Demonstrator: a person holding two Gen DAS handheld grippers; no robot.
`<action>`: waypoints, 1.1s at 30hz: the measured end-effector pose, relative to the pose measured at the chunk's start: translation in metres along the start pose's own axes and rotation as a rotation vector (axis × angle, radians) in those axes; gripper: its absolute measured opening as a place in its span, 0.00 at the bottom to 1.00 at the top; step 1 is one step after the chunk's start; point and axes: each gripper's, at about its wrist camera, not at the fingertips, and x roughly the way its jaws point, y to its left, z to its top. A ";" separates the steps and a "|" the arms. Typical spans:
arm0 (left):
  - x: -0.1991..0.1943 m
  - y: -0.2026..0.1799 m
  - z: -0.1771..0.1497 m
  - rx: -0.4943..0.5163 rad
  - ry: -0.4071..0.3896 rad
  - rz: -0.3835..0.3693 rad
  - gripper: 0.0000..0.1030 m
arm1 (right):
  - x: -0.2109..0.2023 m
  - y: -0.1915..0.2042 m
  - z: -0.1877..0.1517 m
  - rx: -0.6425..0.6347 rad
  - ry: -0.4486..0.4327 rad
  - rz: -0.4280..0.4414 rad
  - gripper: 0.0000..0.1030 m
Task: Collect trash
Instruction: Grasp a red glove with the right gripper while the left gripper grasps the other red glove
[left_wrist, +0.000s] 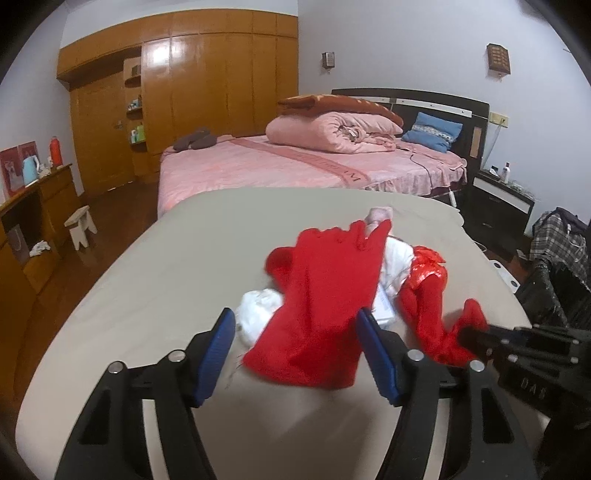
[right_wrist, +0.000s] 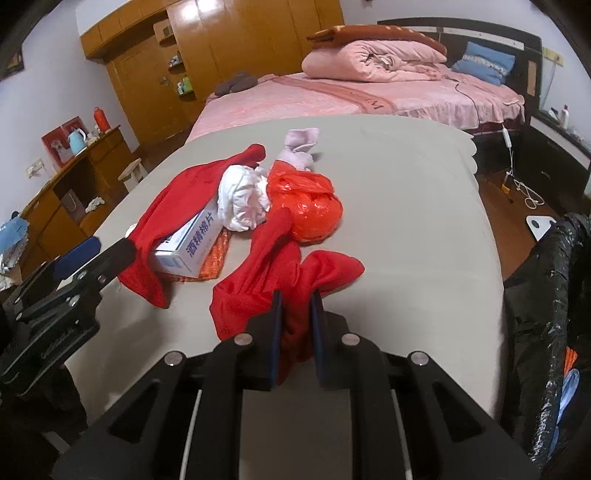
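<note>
On the beige table (right_wrist: 406, 206) the right gripper (right_wrist: 295, 325) is pinched shut on the near red cloth (right_wrist: 280, 273), soft, light, best held by a bunched fold, while at its ten o'clock the left gripper (left_wrist: 295, 350) gapes around the other red cloth (left_wrist: 325, 295), pads not pressing.

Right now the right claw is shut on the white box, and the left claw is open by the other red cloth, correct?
Not the box. The right wrist view shows the right claw shut on a red cloth; the white box lies untouched. Left claw open, yes.
</note>
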 end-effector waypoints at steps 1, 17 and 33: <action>0.002 -0.002 0.001 0.000 0.003 -0.006 0.60 | 0.000 0.000 0.000 -0.003 0.001 0.000 0.13; 0.007 -0.004 0.008 -0.044 0.019 -0.096 0.05 | -0.007 -0.002 0.006 -0.005 -0.016 0.015 0.13; -0.051 -0.025 0.036 -0.049 -0.128 -0.161 0.05 | -0.062 -0.010 0.034 0.007 -0.142 0.052 0.13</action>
